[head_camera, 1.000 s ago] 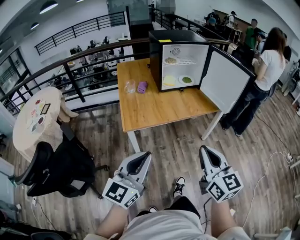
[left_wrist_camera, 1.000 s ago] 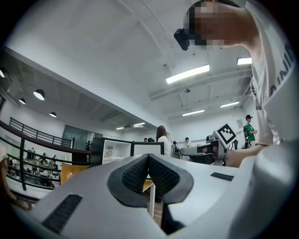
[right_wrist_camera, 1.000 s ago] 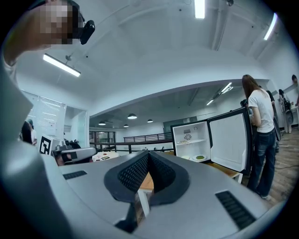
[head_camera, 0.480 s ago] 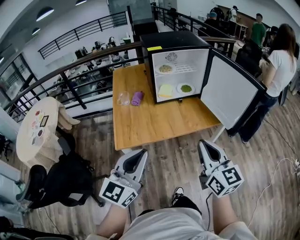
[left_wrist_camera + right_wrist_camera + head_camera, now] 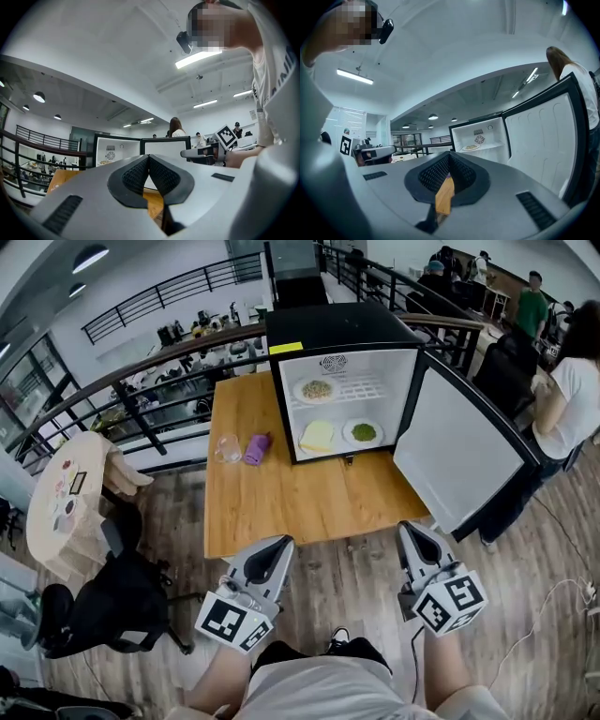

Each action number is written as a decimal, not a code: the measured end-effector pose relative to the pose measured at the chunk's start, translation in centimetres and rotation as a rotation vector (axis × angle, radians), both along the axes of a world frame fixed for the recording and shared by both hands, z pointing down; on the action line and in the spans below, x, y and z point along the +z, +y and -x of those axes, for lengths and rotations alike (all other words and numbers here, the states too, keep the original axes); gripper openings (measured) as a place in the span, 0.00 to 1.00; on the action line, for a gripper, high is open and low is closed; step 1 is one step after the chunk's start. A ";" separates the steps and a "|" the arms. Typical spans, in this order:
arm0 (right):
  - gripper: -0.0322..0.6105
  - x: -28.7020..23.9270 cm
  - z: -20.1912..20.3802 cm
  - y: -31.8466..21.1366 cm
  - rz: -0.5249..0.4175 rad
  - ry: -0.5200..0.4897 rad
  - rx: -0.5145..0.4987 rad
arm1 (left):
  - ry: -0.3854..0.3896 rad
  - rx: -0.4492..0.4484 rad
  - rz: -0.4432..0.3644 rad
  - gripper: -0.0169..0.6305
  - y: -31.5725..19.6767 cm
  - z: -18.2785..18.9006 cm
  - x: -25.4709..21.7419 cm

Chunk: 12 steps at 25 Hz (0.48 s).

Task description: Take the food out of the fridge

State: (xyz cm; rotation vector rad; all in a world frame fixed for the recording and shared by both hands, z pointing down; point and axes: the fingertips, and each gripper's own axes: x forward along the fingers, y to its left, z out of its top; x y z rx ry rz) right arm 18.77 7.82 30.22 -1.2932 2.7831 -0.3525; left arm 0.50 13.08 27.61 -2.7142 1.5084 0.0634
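Fingers of the left gripper (image 5: 279, 544) and of the right gripper (image 5: 410, 528) are pressed together with nothing between them, both held on the near side of the light wooden table (image 5: 291, 498). At the table's far edge stands the black mini fridge (image 5: 337, 324), its white-lined door (image 5: 459, 460) swung open to the right. Inside, a plate of pale food (image 5: 317, 389) sits on the upper shelf. Below it, a yellow slab (image 5: 318, 435) lies to the left of a plate of green food (image 5: 363, 433).

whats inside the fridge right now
The upper shelf holds a plate of pale food; below sit a yellow food block and a plate of green food. Anything behind them is covered.
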 end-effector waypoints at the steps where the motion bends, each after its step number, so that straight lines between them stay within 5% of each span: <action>1: 0.08 0.2 -0.3 -0.8 0.002 0.003 -0.001 | 0.003 0.000 0.006 0.04 -0.7 -0.3 0.2; 12: 0.08 1.7 -0.9 -7.3 0.021 0.006 0.045 | 0.002 0.053 0.016 0.04 -8.3 -0.7 1.8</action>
